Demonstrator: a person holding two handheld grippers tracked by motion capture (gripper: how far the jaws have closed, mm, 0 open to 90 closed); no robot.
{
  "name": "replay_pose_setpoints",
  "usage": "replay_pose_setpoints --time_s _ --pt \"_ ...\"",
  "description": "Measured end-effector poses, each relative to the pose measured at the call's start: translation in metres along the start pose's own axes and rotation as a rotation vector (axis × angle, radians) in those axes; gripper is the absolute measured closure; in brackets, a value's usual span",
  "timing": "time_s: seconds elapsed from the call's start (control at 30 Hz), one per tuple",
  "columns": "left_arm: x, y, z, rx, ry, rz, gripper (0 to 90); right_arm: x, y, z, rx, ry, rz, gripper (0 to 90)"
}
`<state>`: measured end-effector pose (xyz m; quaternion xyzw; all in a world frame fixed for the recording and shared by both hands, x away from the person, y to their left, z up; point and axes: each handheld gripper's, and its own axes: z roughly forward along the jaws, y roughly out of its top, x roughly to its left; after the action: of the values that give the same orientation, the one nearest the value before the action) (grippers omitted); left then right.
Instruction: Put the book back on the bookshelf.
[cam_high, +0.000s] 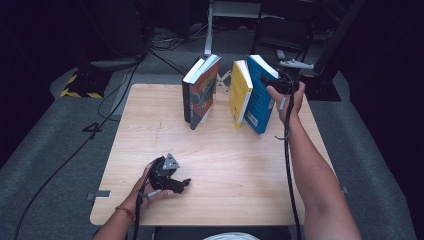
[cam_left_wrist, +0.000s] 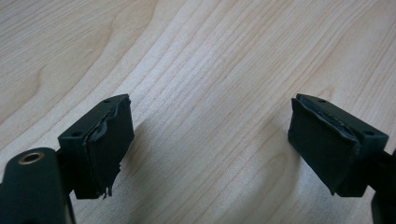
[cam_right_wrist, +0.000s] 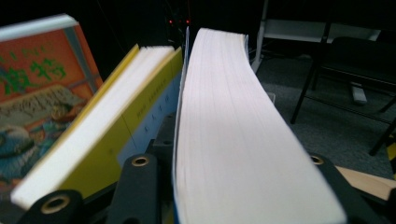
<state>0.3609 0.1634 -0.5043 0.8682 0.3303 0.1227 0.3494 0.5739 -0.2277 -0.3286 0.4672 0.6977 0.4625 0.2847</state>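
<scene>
Right gripper view: thick blue-covered paperback book (cam_right_wrist: 233, 130) stands between the right gripper's (cam_high: 281, 82) jaws, clamped at its page edge, far table side. Left gripper (cam_left_wrist: 210, 149) jaws apart, over bare wood.

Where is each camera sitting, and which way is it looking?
High view: sits above the person's side, looking forward and down on the table; both forearms, the left gripper and right gripper show.
Left gripper view: rides the left gripper, looking down at bare table wood between its wide-apart jaws.
Right gripper view: rides the right gripper, looking along the blue book held between its jaws, with the yellow book beside it.
Shared: the high and right gripper views both show the blue and yellow books.
</scene>
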Motion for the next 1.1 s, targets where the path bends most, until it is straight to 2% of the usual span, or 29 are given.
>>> replay_pose_setpoints --time_s 0.2,0.37,0.4,0.43,0.53,0.57,0.63,0.7,0.77,0.83,0.93,1.1 --pt "0.0 0.001 0.0 0.0 0.0 0.001 14.3 -0.007 -0.006 -0.01 0.026 0.009 -0.002 57.9" --pt "0.0 0.001 0.001 0.0 -0.002 -0.001 13.9 -0.009 -0.004 -0.014 0.069 0.02 -0.026 56.8" --pt "0.0 0.001 0.001 0.0 -0.002 -0.001 13.9 -0.01 0.001 -0.014 0.108 0.017 -0.036 55.6" --pt "0.0 0.001 0.001 -0.001 -0.002 -0.001 13.9 -0.01 0.004 -0.014 0.124 0.016 -0.038 55.0" --pt "0.0 0.001 0.001 -0.001 -0.002 -0.001 13.9 -0.011 0.01 -0.015 0.133 0.012 -0.033 53.3" --pt "0.0 0.001 0.001 0.0 -0.002 -0.001 13.9 -0.012 0.015 -0.014 0.161 0.019 -0.033 50.2" --pt "0.0 0.001 0.001 0.0 -0.002 0.0 13.9 -0.01 0.023 -0.013 0.206 -0.005 -0.057 51.0" --pt "0.0 0.001 0.001 0.002 0.001 0.002 13.9 -0.011 0.027 -0.009 0.257 0.021 -0.054 51.2" --pt "-0.001 0.001 0.001 0.0 -0.002 0.0 14.0 -0.012 0.029 -0.008 0.277 0.039 -0.033 54.7" --pt "-0.001 0.001 0.001 0.001 -0.002 0.001 13.9 -0.011 0.031 -0.007 0.306 0.056 -0.05 55.4" --pt "0.0 0.001 0.001 0.001 -0.001 0.002 13.9 -0.005 0.035 -0.007 0.346 0.055 -0.086 56.4" --pt "-0.001 0.0 0.0 0.0 -0.01 0.004 13.9 0.003 0.04 -0.005 0.376 0.058 -0.115 59.0"
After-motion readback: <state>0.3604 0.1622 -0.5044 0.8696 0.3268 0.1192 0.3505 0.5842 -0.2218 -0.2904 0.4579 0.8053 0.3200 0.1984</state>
